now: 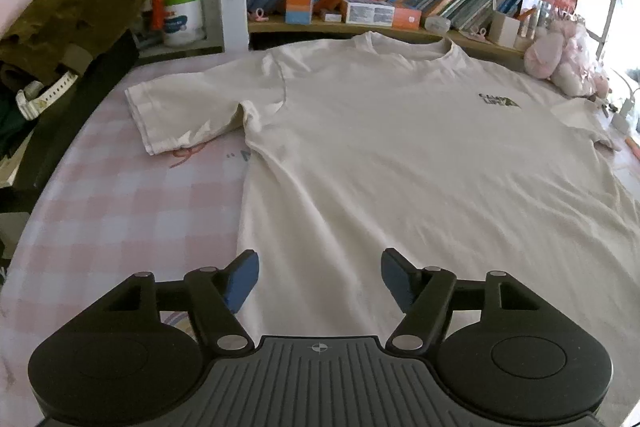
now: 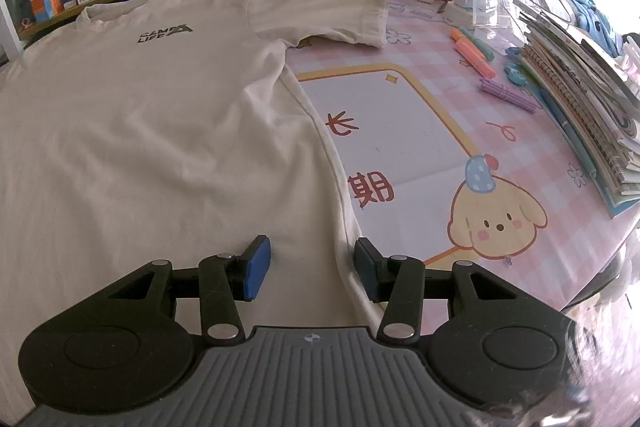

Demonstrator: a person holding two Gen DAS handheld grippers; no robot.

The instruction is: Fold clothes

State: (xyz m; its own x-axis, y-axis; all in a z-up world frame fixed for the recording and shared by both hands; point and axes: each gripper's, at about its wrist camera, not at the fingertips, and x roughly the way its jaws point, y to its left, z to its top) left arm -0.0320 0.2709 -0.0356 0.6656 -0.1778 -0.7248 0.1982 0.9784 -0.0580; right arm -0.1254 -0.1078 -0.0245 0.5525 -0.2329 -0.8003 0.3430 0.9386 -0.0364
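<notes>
- Left wrist view: your cream short-sleeved cotton T-shirt lies spread flat, front up, on the pink checked bench; no fold is made yet. Your left gripper hovers at the hem, fingers apart and empty.
- Right wrist view: its sleeve is laid out sideways. Your right gripper straddles the side seam, fingers apart, not pinching; every fold remains.
</notes>
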